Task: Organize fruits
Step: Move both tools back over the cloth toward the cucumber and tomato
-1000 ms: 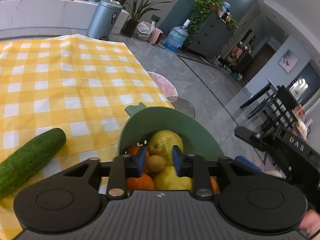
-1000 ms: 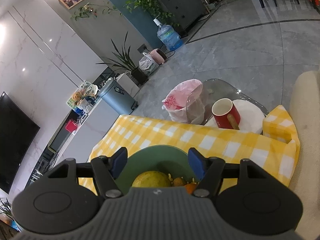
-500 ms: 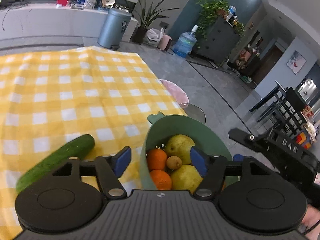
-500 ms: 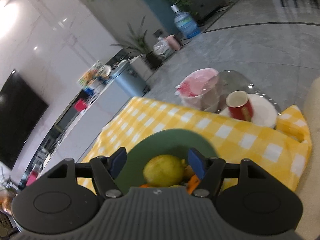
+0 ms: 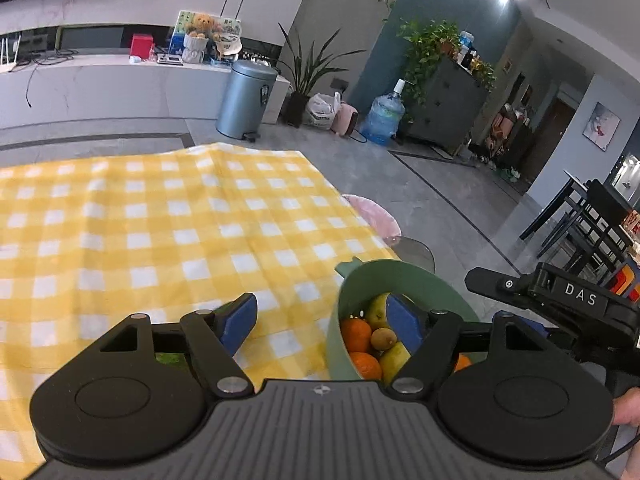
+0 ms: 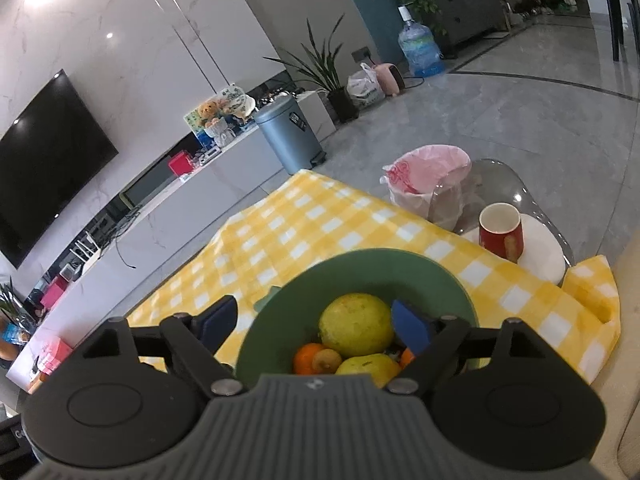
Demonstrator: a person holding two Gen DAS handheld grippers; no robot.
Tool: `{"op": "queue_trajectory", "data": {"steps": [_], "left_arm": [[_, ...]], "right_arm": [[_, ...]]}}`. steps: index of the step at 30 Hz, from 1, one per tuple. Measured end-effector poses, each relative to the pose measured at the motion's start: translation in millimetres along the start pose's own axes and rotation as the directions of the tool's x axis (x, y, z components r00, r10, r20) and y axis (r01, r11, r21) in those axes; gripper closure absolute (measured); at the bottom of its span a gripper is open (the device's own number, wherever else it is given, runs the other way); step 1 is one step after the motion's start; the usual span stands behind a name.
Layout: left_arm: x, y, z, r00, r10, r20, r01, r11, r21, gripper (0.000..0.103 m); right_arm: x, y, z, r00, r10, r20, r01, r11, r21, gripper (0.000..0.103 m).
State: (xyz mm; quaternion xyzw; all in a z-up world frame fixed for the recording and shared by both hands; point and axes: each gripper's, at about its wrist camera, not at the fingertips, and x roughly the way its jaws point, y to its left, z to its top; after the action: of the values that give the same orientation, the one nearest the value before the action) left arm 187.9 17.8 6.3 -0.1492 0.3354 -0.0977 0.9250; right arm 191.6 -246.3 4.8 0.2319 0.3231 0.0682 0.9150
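Taking the green bowl (image 5: 404, 276) as the landmark, the cucumber (image 5: 172, 358) lay to its left on the yellow checked cloth (image 5: 160, 216), by now almost wholly hidden behind the left gripper (image 5: 322, 318), where a second earlier it had lain in plain view. That gripper, which a second before had been nipped nearly shut around the small brown fruit (image 5: 383, 338) inside the bowl, was spreading its jaws with nothing between them and had drawn back from the bowl, leaving the fruit among the oranges (image 5: 356, 334) and pears (image 5: 394, 360). Just beside the bowl on its right, the right gripper (image 6: 314, 326) was likewise widening its jaws, clasping nothing, above the big pear (image 6: 356, 324). The drop-off therefore looked finished; the cucumber, no fruit, probably belonged outside the bowl.
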Motion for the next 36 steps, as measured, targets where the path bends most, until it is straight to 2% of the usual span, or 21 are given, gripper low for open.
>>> {"op": "queue_trajectory", "data": {"steps": [3, 6, 8, 11, 14, 17, 20, 28, 36], "left_arm": [[-11.6, 5.2, 1.6, 1.000, 0.017, 0.002, -0.017, 1.000, -0.008, 0.017], [-24.8, 13.7, 0.4, 0.999, 0.040, 0.008, -0.040, 0.999, 0.001, 0.017], [-33.3, 22.2, -2.8, 0.997, 0.070, 0.014, -0.070, 0.998, -0.007, 0.017], [-42.8, 40.7, -14.6, 0.993, 0.119, 0.015, -0.118, 0.992, -0.039, 0.017], [-46.1, 61.7, -28.4, 0.987, 0.163, 0.005, -0.162, 0.982, -0.093, 0.017], [-47.2, 79.5, -41.4, 0.980, 0.197, 0.022, -0.194, 0.975, -0.109, 0.017], [-42.4, 97.3, -52.1, 0.972, 0.234, 0.004, -0.232, 0.965, -0.125, 0.017], [-47.0, 127.0, -63.7, 0.979, 0.204, -0.005, -0.202, 0.961, -0.189, 0.017], [-43.1, 137.0, -67.4, 0.983, 0.182, -0.015, -0.181, 0.957, -0.225, 0.017]], "right_arm": [[-5.4, 6.6, 0.0, 1.000, 0.002, 0.002, -0.002, 1.000, -0.015, 0.022], [-8.6, 16.2, -0.5, 1.000, 0.025, -0.002, -0.025, 0.999, -0.032, 0.029], [-9.7, 24.9, -1.8, 0.998, 0.061, -0.026, -0.062, 0.997, -0.037, 0.043], [-9.0, 42.6, -6.7, 0.991, 0.114, -0.070, -0.119, 0.990, -0.071, 0.050], [-7.7, 64.5, -17.0, 0.986, 0.125, -0.113, -0.139, 0.982, -0.129, 0.053], [-6.6, 86.2, -30.4, 0.973, 0.161, -0.167, -0.191, 0.964, -0.184, 0.053], [-0.9, 107.8, -44.6, 0.960, 0.173, -0.219, -0.223, 0.947, -0.230, 0.054], [36.1, 143.5, -89.8, 0.936, 0.047, -0.350, -0.179, 0.917, -0.357, 0.057], [66.6, 141.9, -113.0, 0.922, -0.131, -0.364, -0.033, 0.911, -0.410, 0.057]]}}
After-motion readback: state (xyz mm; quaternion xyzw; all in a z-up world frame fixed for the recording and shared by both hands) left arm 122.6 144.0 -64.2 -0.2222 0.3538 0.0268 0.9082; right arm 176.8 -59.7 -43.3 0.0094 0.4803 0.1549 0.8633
